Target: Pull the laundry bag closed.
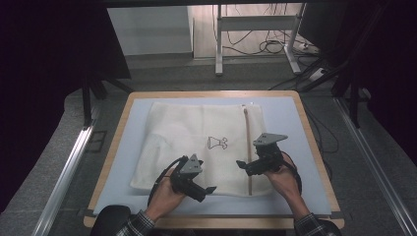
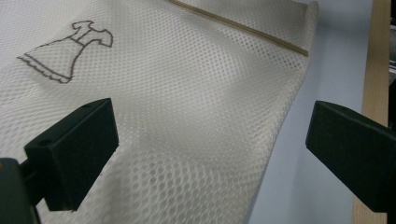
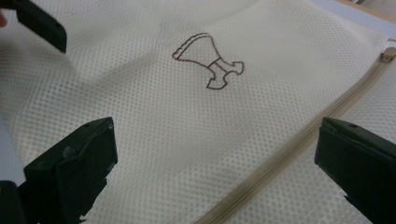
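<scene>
Evidently you have both tools poised over the bag to work on it. Your left hand-held gripper [image 1: 209, 190] hovers with its black jaws wide apart and nothing between them; just beneath and ahead of it lies the cream-white mesh laundry bag [image 1: 196, 142], whose near corner and edge fall inside the jaw gap in the left gripper view. Your right hand-held gripper [image 1: 241, 163] is likewise spread wide and empty, and the beige zipper [image 3: 280, 161] running along the bag passes under its right-hand jaw. That placement suggests the right tool is lined up for the zipper while the left stands ready to pin the fabric. Between the two tools sits the small dark dress outline [image 1: 217, 143] printed on the mesh. The bag lies flat beneath both, on a pale blue mat [image 1: 290, 137] covering the wooden desk [image 1: 120, 128]. Your forearms come in low, wrists angled inward, so the jaws point toward each other.
</scene>
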Demonstrator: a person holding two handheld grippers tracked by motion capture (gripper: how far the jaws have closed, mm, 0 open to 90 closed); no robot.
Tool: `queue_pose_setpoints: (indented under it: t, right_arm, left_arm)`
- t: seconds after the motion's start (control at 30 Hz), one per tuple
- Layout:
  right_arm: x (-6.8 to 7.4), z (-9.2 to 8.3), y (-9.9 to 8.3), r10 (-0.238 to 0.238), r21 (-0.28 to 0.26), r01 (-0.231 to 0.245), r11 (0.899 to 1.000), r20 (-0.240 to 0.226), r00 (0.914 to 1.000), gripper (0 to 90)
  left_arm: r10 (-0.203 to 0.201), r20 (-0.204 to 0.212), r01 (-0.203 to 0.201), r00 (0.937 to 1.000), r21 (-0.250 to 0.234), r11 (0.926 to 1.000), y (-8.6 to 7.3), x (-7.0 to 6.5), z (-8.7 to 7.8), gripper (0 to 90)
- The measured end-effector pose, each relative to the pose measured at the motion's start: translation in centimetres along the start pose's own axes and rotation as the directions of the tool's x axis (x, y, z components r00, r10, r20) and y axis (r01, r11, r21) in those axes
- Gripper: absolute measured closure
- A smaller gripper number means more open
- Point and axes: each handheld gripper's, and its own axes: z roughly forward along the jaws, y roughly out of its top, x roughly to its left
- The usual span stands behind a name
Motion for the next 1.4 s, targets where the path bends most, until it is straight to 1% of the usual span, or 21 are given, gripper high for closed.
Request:
queue_pose_setpoints:
  t: [0.17,0.33,0.43,0.53,0.6,0.7,0.87,0.97,1.1,1.3,1.4]
  right_arm:
    - [1.1,-0.6,-0.8,-0.012,0.002,0.012,1.0,-0.009,0.9999,0.0]
    - [1.6,-1.4,-1.7,-0.014,0.005,0.014,1.0,-0.004,0.9999,0.0]
    - [1.8,-2.1,-2.2,-0.005,-0.008,0.005,1.0,0.008,1.0,0.0]
    - [1.9,-2.8,-2.7,0.003,-0.032,-0.003,0.999,0.022,0.9998,0.0]
    - [2.1,-3.2,-3.0,0.017,-0.046,-0.016,0.999,0.017,0.9997,0.0]
    - [2.3,-3.5,-3.4,0.02,-0.037,-0.019,0.999,0.02,0.9996,0.0]
    - [2.8,-4.2,-4.0,0.011,-0.019,-0.01,1.0,0.036,0.9993,0.0]
    - [2.9,-4.6,-4.4,0.018,-0.018,-0.018,1.0,0.032,0.9993,0.0]
    - [2.9,-5.2,-5.0,0.029,-0.007,-0.029,1.0,0.042,0.9987,0.0]
    - [2.7,-6.3,-6.0,0.058,0.001,-0.059,0.998,0.061,0.9964,0.0]
    - [2.5,-6.6,-6.5,0.068,0.019,-0.07,0.997,0.071,0.9951,0.0]
  left_arm:
    - [-0.009,-0.013,0.009,0.9999,-0.004,1.0,-0.5,0.2,-0.7,2.3]
    - [-0.017,-0.024,0.017,0.9996,-0.002,0.9999,-0.9,0.4,-1.1,2.3]
    - [-0.017,-0.029,0.017,0.9994,0.0,0.9999,-1.1,0.3,-1.3,2.3]
    - [-0.014,-0.04,0.014,0.9991,0.003,0.9999,-1.4,0.2,-1.5,2.2]
    - [-0.017,-0.051,0.017,0.9986,-0.001,0.9999,-1.6,0.2,-1.7,2.1]
    - [-0.022,-0.061,0.022,0.9979,-0.005,0.9997,-1.8,0.2,-2.1,2.1]
    - [-0.028,-0.073,0.027,0.9969,-0.011,0.9996,-2.2,0.2,-2.7,2.0]
    - [-0.029,-0.08,0.029,0.9963,-0.011,0.9995,-2.4,0.1,-3.0,2.1]
    - [-0.025,-0.09,0.024,0.9956,-0.016,0.9996,-2.6,-0.1,-3.4,2.2]
    - [-0.017,-0.113,0.016,0.9935,-0.004,0.9999,-3.0,-0.3,-3.4,2.1]
    - [-0.01,-0.112,0.01,0.9937,-0.003,0.9999,-3.0,-0.4,-3.2,2.1]
